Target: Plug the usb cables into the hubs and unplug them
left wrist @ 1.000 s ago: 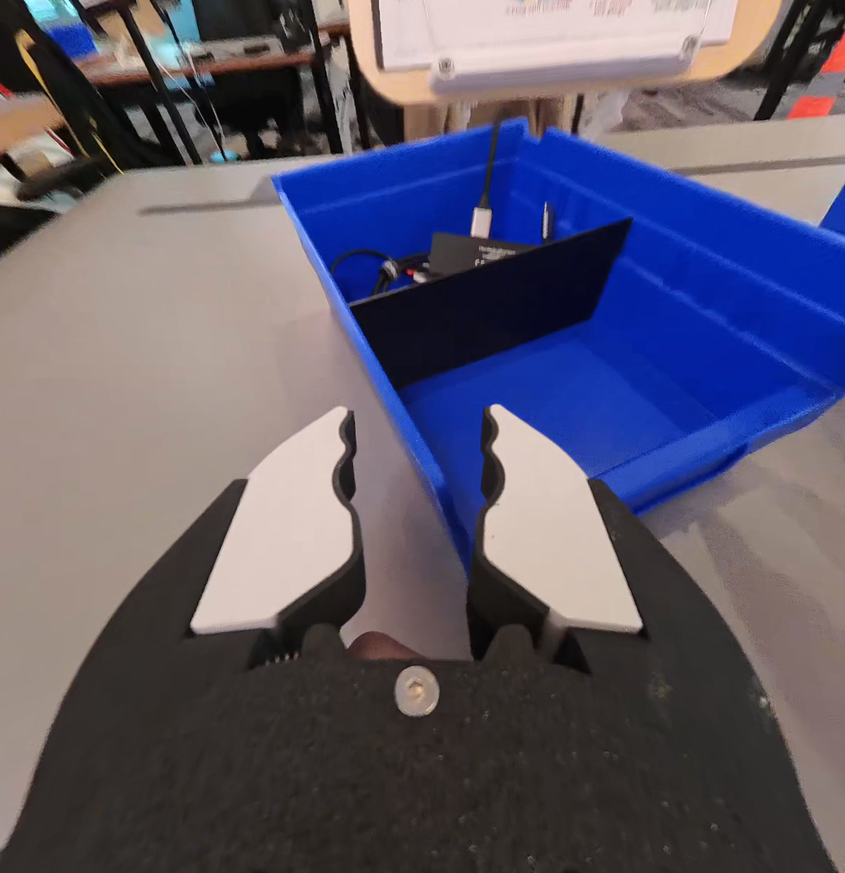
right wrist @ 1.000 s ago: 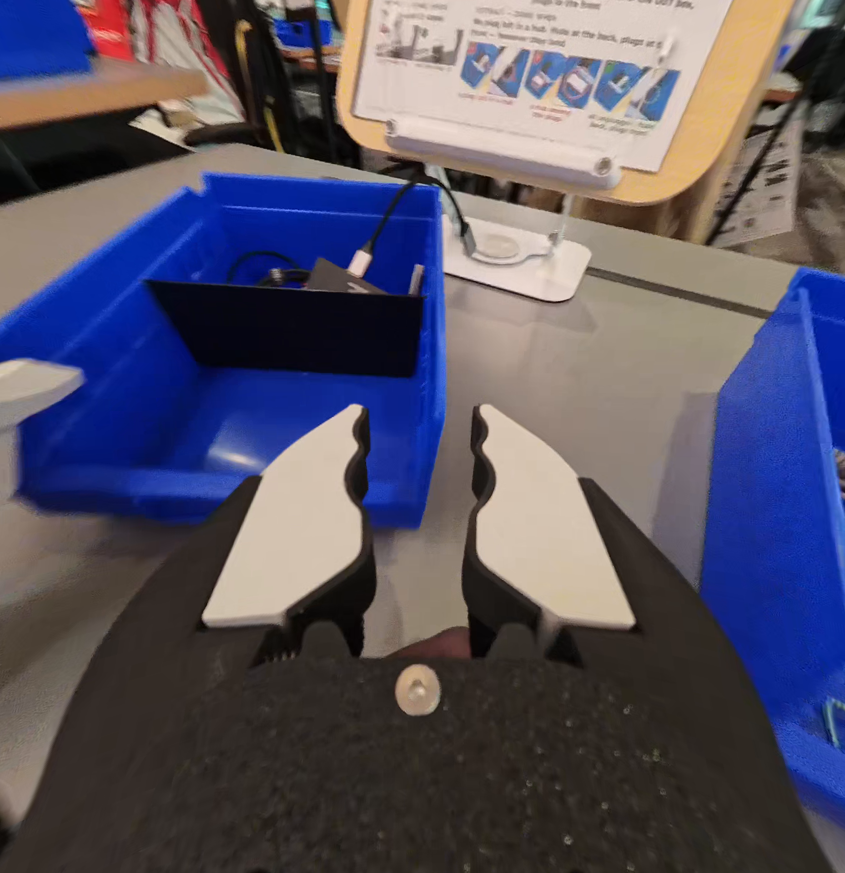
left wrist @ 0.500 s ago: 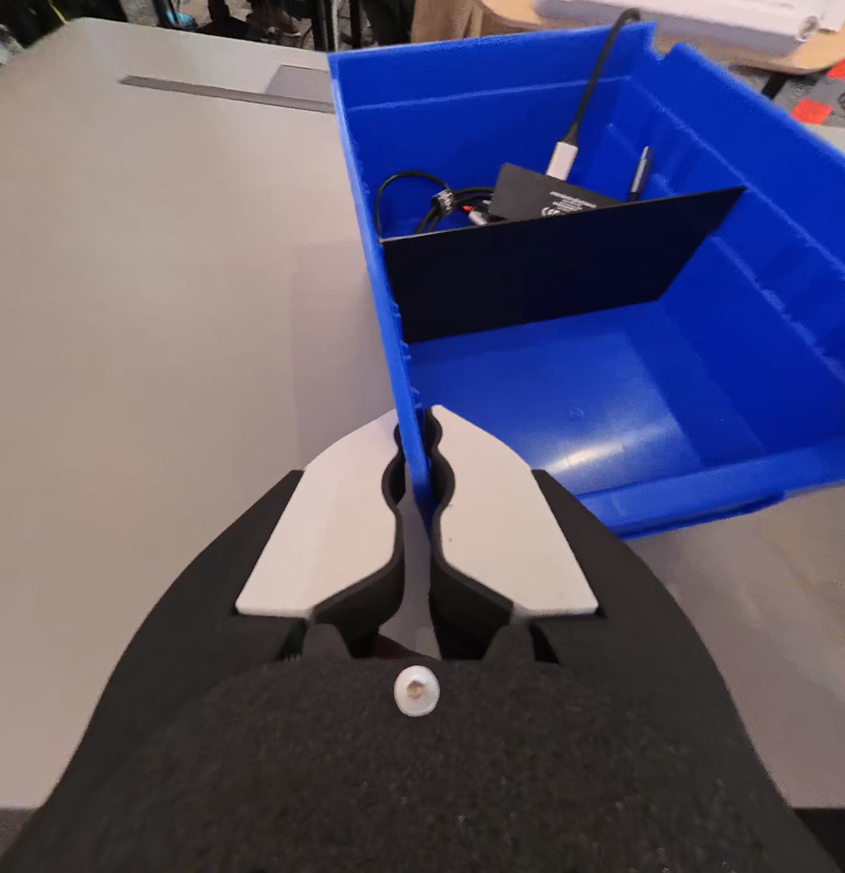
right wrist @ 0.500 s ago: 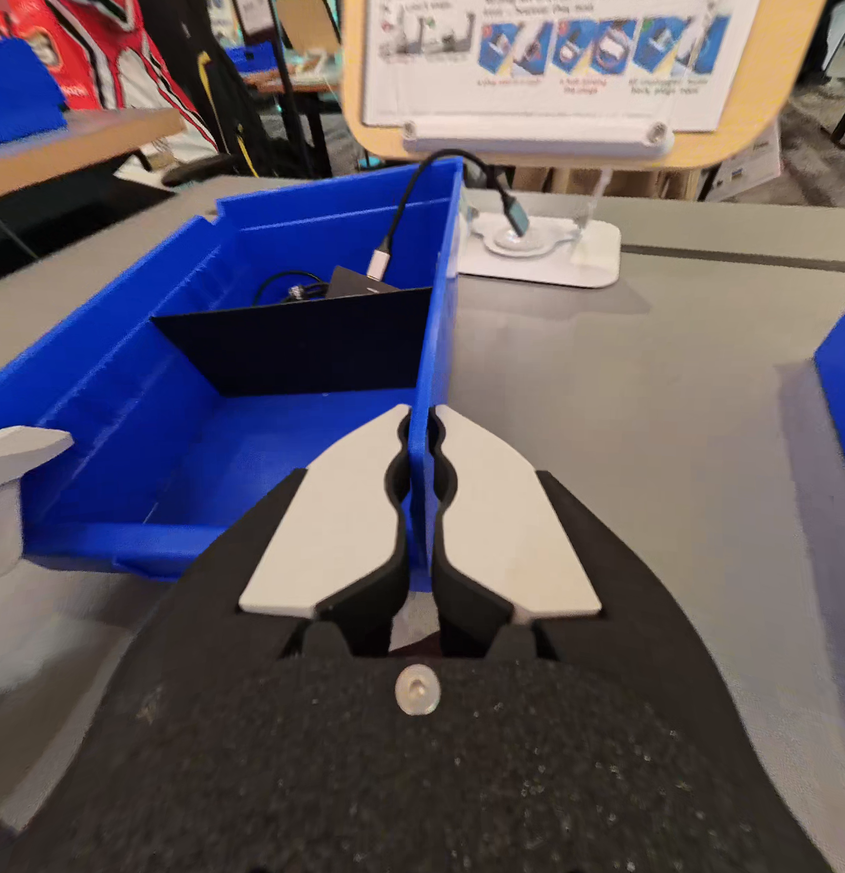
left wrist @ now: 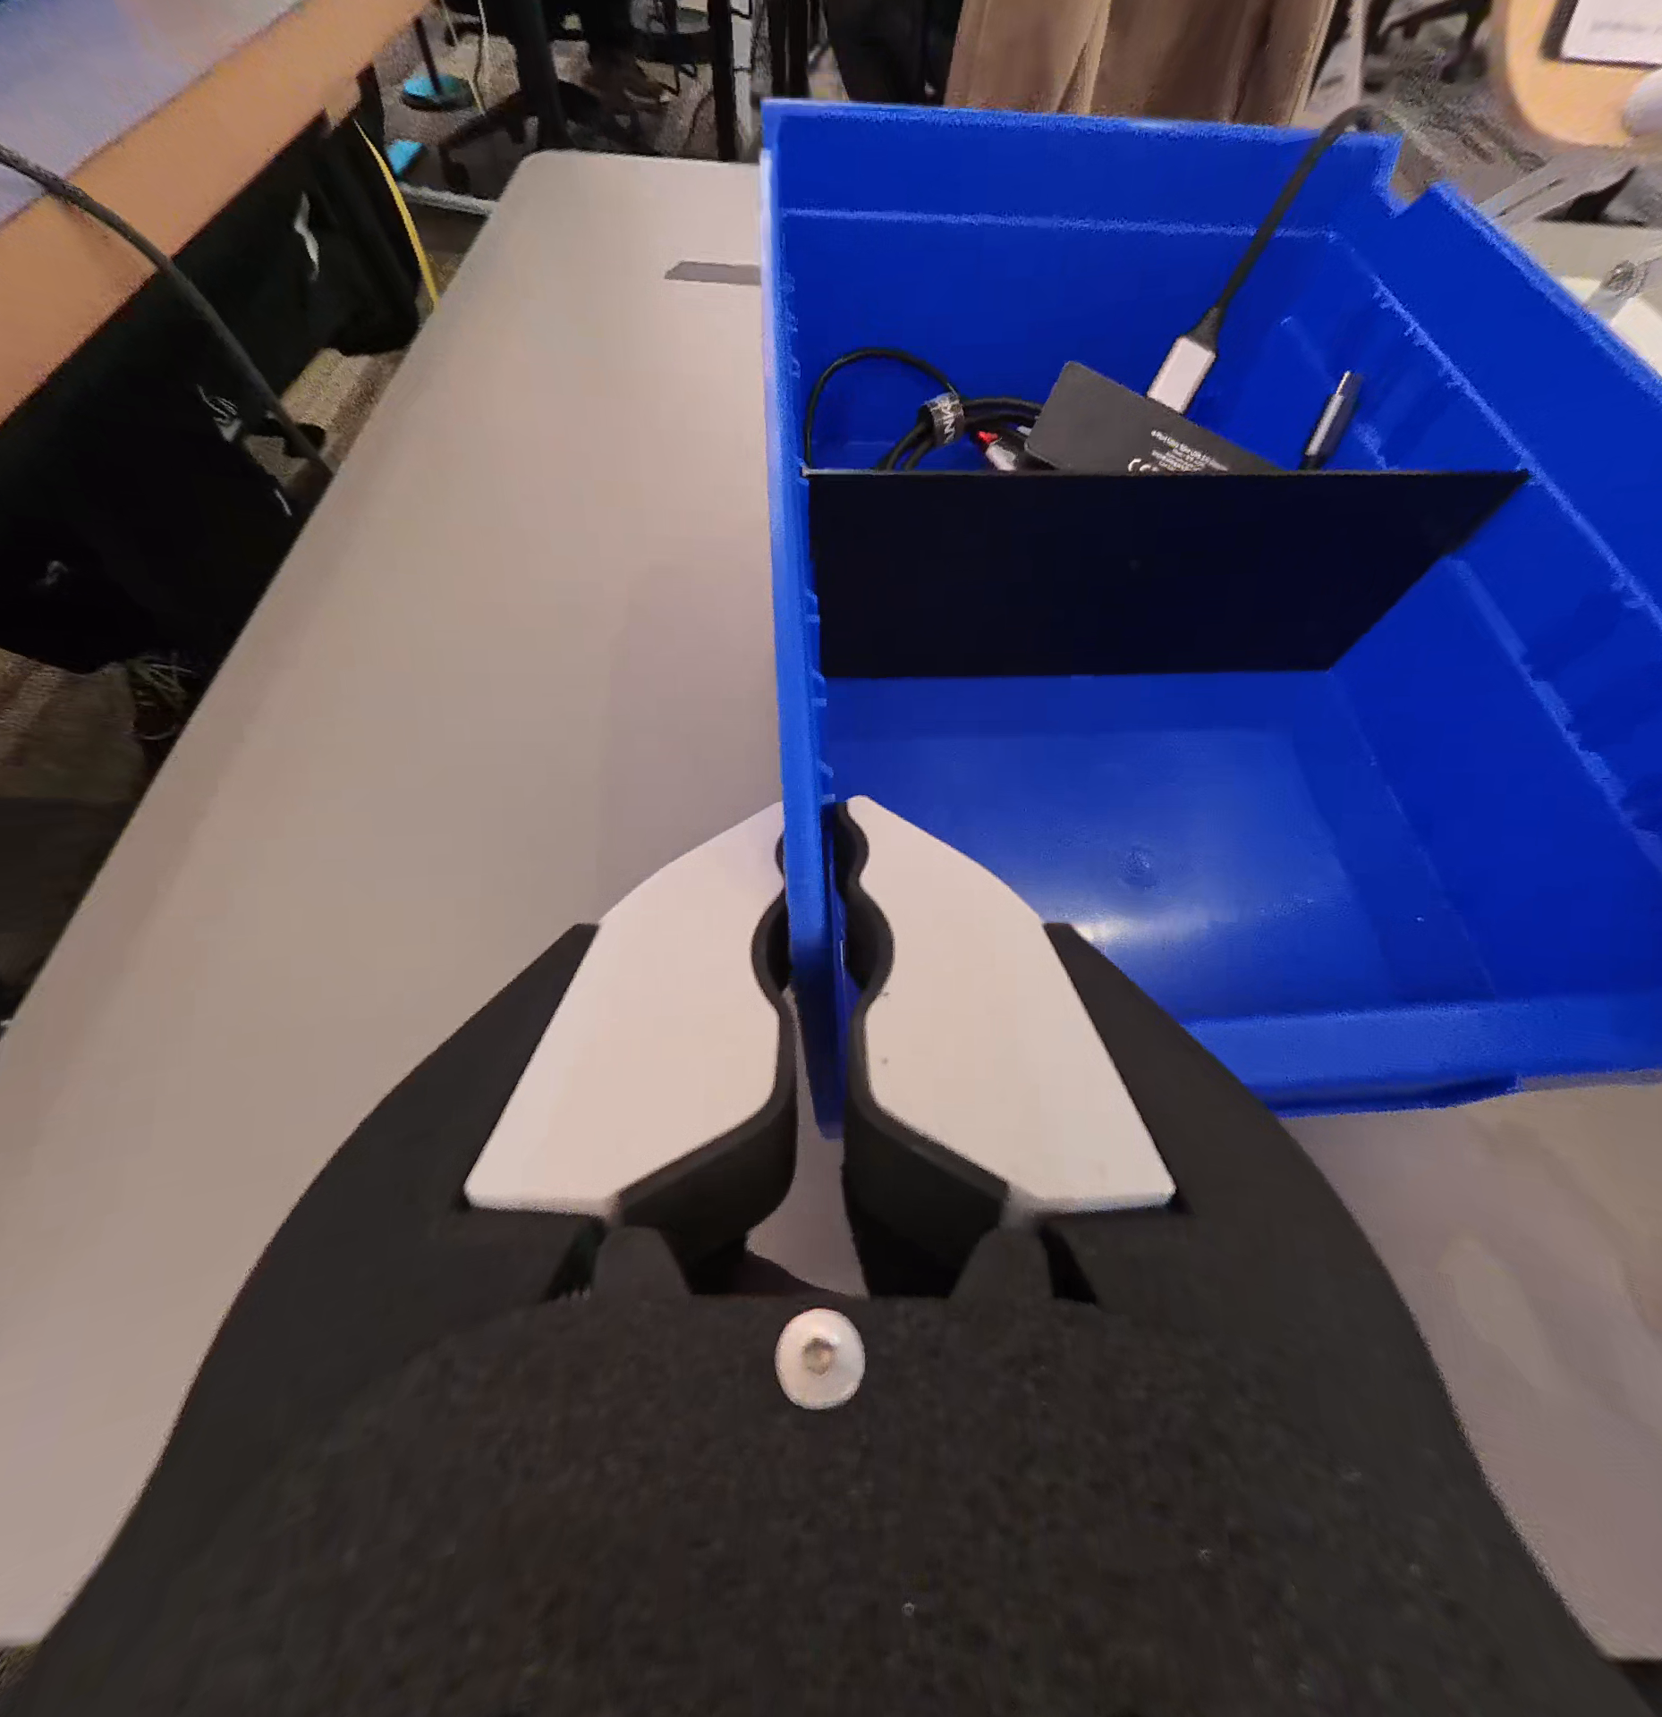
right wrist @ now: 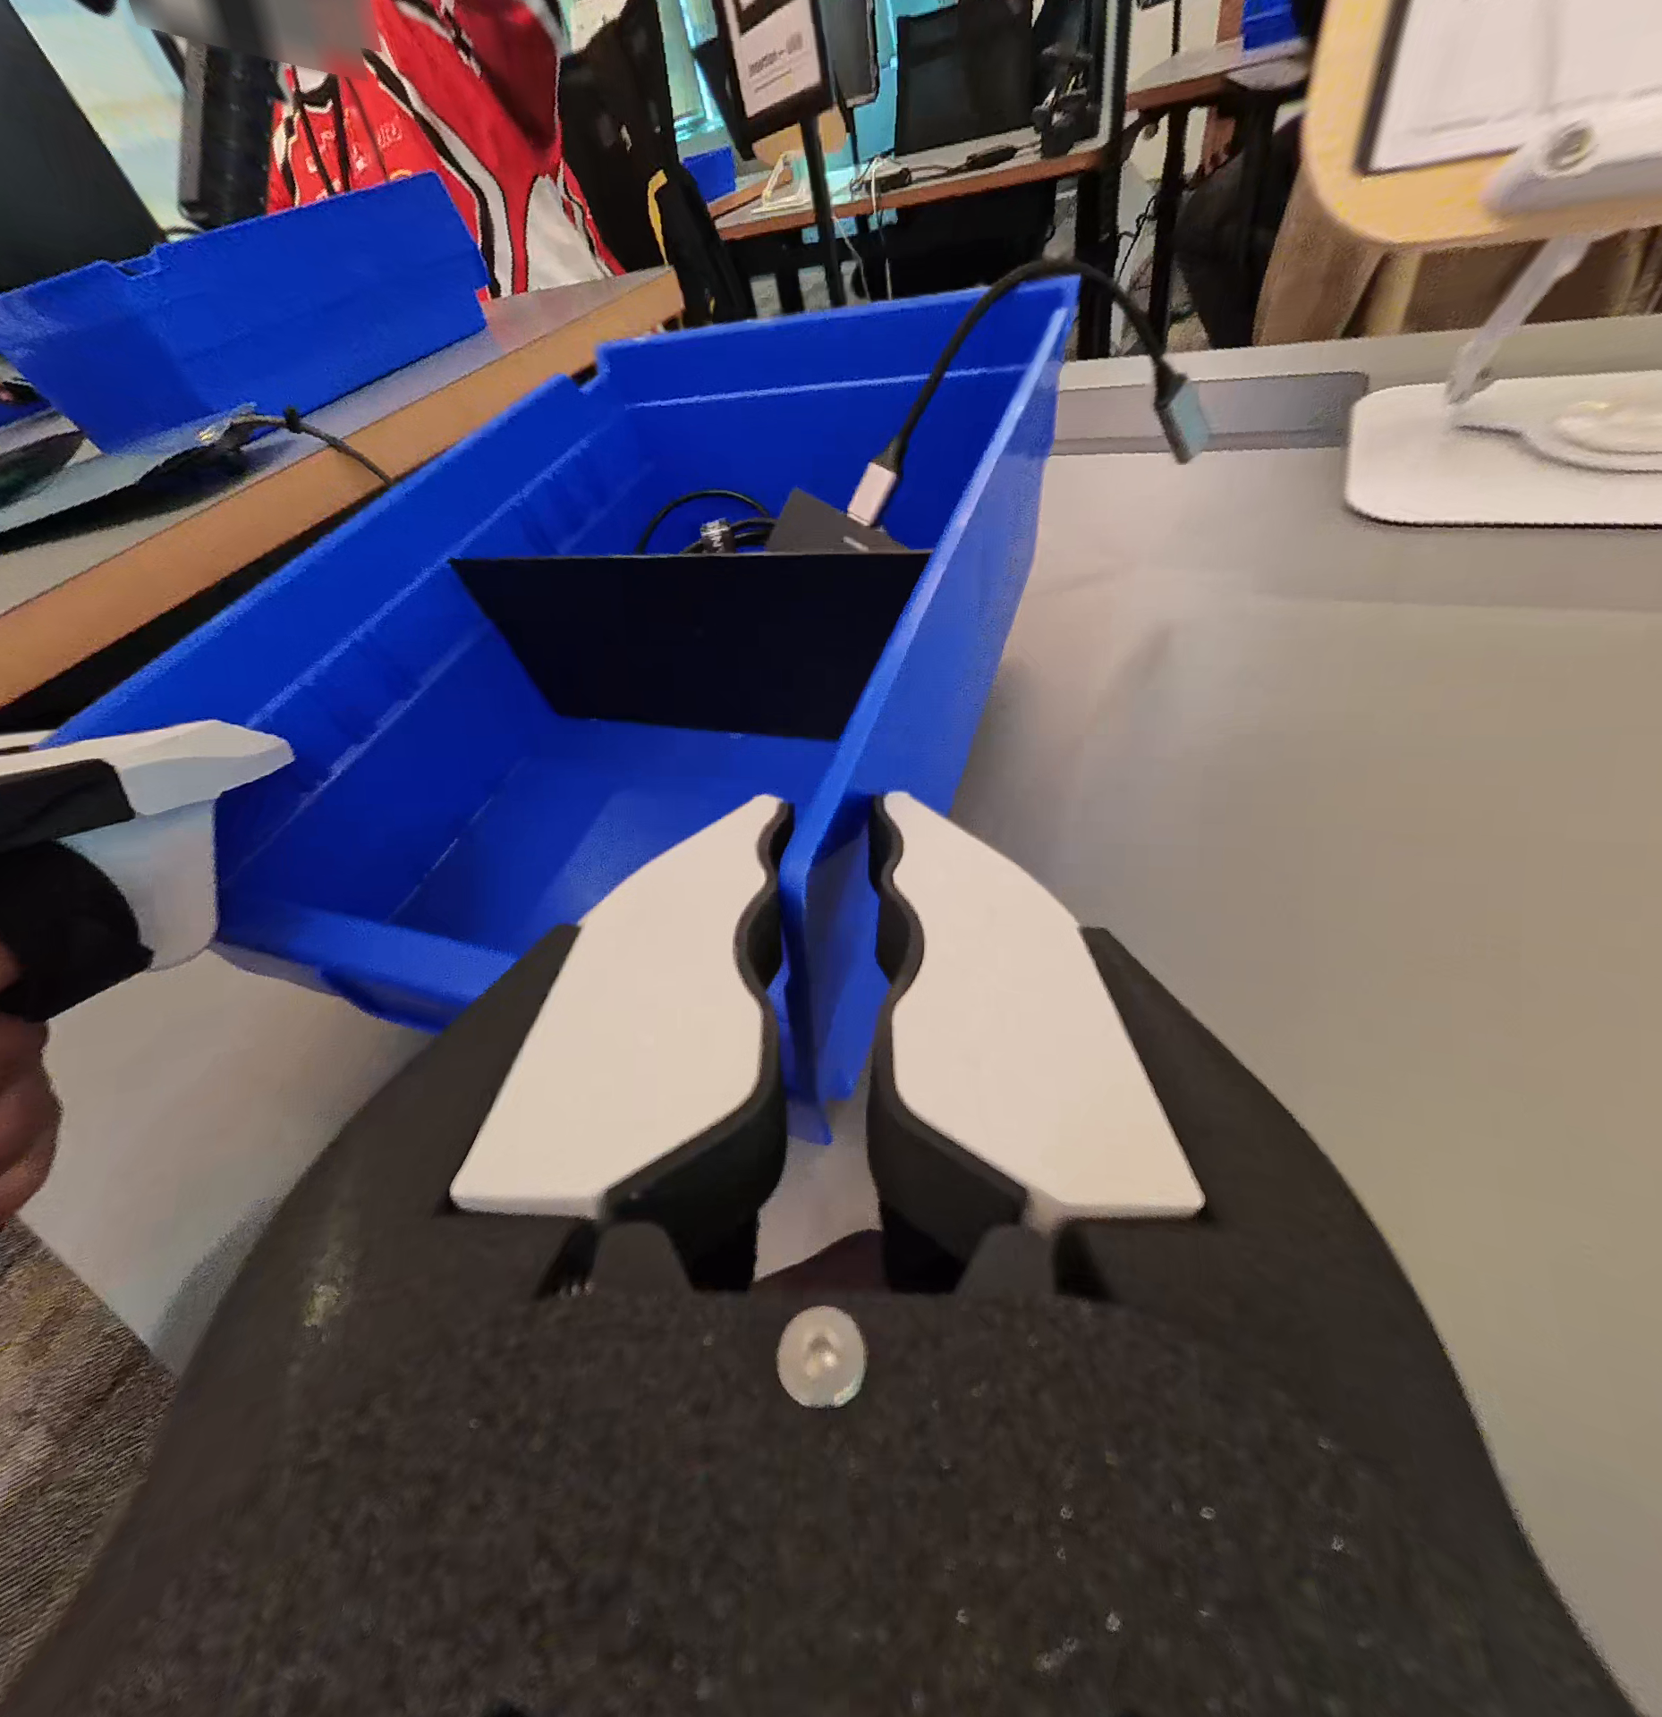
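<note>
A blue bin (left wrist: 1506,650) stands on the grey table, split by a black divider (left wrist: 1134,576). Behind the divider lie a black USB hub (left wrist: 1134,432), a coiled black cable (left wrist: 911,418) and a cable with a silver plug (left wrist: 1180,367) that hangs over the back rim. My left gripper (left wrist: 813,818) is shut on the bin's left wall near its front corner. My right gripper (right wrist: 827,818) is shut on the bin's right wall (right wrist: 957,595) near its front corner. The left gripper also shows at the left edge of the right wrist view (right wrist: 158,808). The bin's front compartment is bare.
A white stand base (right wrist: 1506,465) with a wooden sign board sits on the table right of the bin. Another blue bin (right wrist: 232,307) stands on a neighbouring table. The grey table (left wrist: 437,743) stretches left of the bin, its left edge near chairs and cables. Tip to tip, the grippers are about 20 cm apart.
One second ago both grippers were open in front of the bin. They closed on the bin's left and right walls, and the bin has since shifted, with both views swinging to the left.
</note>
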`<action>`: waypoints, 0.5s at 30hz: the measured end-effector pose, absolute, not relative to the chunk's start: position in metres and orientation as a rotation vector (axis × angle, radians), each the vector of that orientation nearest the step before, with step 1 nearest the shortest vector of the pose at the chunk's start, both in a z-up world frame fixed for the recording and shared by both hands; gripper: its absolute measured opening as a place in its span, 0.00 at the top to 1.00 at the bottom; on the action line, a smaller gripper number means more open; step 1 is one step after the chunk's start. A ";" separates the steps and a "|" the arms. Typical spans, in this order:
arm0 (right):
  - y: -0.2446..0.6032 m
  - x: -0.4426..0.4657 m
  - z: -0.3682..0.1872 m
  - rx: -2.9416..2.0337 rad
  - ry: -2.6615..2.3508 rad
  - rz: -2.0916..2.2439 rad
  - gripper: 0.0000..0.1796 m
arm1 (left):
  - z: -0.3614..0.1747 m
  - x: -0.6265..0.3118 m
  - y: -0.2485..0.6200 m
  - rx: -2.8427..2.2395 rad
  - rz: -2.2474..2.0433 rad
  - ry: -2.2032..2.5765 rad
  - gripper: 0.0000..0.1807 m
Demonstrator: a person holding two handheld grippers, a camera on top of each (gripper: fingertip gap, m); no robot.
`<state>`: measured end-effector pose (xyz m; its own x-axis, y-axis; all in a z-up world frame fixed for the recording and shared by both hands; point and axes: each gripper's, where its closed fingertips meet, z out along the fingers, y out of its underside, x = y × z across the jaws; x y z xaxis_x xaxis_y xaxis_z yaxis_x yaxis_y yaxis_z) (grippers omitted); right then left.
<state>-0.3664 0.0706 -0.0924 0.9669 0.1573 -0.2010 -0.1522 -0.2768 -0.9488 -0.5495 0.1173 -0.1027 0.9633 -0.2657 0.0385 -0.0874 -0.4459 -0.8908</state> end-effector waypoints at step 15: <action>0.098 -0.369 -0.115 -1.871 -0.020 0.288 0.91 | -0.123 -0.548 0.146 -2.036 -0.271 0.276 0.98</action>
